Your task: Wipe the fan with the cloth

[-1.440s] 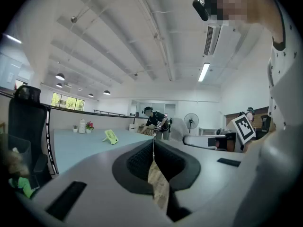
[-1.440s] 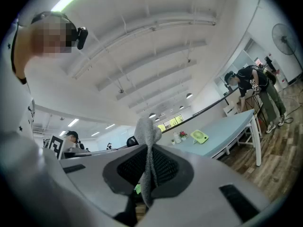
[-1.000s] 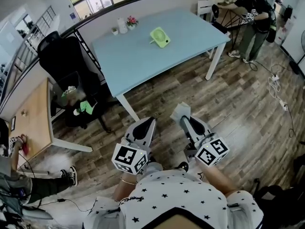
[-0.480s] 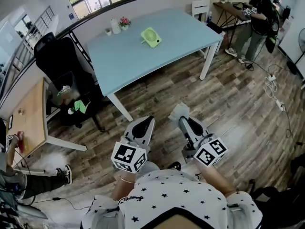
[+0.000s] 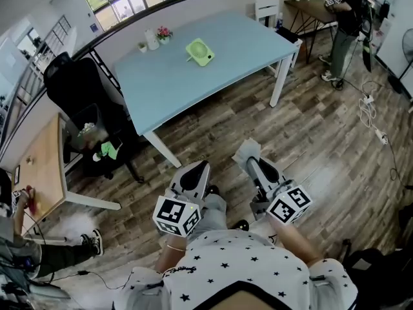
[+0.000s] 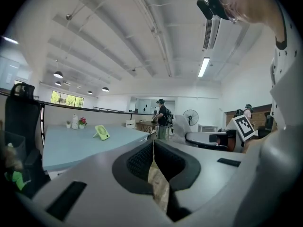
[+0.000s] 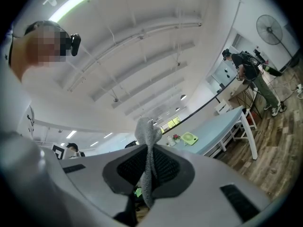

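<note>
I have the right gripper (image 5: pixel 251 163) clamped on the cloth (image 5: pixel 245 150), and the left gripper (image 5: pixel 196 170) pressed together. The fan (image 5: pixel 200 51) sits on the bench (image 5: pixel 240 62), well apart.

The head view looks steeply down past the left gripper (image 5: pixel 197 168) and right gripper (image 5: pixel 250 157), the table (image 5: pixel 213 76) well ahead. Each gripper view looks along its jaws, tilted upward; all share the table.

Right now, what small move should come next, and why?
Probably walk toward the light blue table: the small green fan sits on it, far beyond reach, and the right gripper already pinches the grey cloth.
</note>
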`<state>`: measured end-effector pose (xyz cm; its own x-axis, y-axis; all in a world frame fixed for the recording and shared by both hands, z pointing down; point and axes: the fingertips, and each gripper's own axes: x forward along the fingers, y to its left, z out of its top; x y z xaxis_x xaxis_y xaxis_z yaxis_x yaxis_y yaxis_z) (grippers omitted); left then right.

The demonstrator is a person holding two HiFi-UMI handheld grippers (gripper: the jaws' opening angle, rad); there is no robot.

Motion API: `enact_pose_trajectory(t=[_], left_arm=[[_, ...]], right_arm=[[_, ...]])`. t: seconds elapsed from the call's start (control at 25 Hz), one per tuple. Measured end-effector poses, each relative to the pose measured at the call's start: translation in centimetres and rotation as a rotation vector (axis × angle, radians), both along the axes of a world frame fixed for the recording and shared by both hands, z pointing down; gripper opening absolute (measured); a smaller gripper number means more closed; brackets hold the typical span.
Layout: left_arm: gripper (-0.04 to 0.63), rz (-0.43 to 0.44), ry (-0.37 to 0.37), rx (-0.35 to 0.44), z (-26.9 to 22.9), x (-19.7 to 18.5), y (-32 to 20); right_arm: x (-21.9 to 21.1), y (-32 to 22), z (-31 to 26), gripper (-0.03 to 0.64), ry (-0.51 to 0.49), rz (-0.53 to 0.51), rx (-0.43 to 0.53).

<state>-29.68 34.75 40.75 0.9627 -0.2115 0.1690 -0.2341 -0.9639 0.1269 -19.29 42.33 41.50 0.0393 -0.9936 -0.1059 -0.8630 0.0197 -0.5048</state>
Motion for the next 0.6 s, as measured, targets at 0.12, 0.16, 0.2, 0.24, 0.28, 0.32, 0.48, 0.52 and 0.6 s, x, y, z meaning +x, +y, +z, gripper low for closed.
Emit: enact_pose_trajectory(t=[0.12,0.16,0.2,0.24,0.28,0.32,0.48,0.52,0.6], left_arm=[[0.031,0.035,0.008,-0.014,0.4,1.8,-0.7],[0.032,0.048,0.012,-0.013,0.4,2.5,-1.1],[0.031,0.06,0.017,-0.01,0.2,3.2,-1.6],[0.032,0.072,0.022,-0.005,0.0,3.8,-2.1],[0.031,0.083,0.026,0.0,-0.1,4.3,-2.6],[0.032,0.092,0.029,0.003,-0.2,4.8,-3.1],[0.032,0.11,0.031,-0.003,0.0,6.1,-5.5],[0.032,0.107,0.03,-0.009,0.1,6.3,-6.3],[0.032,0.097,0.025,-0.022,0.6,6.5,-8.0]], right_arm=[[1.2,-0.3,0.4,0.028,0.007,0.037,-0.023],[1.6,-0.5,0.4,0.028,0.016,0.051,-0.028],[2.0,-0.8,0.3,0.028,0.024,0.065,-0.03],[2.4,-1.1,0.1,0.028,0.031,0.076,-0.031],[2.7,-1.4,0.1,0.028,0.035,0.087,-0.032],[3.1,-1.7,0.1,0.028,0.036,0.097,-0.036],[4.6,-3.7,0.4,0.028,0.027,0.124,-0.051],[4.9,-4.4,0.5,0.028,0.024,0.126,-0.055],[5.3,-6.0,0.7,0.028,0.019,0.124,-0.063]])
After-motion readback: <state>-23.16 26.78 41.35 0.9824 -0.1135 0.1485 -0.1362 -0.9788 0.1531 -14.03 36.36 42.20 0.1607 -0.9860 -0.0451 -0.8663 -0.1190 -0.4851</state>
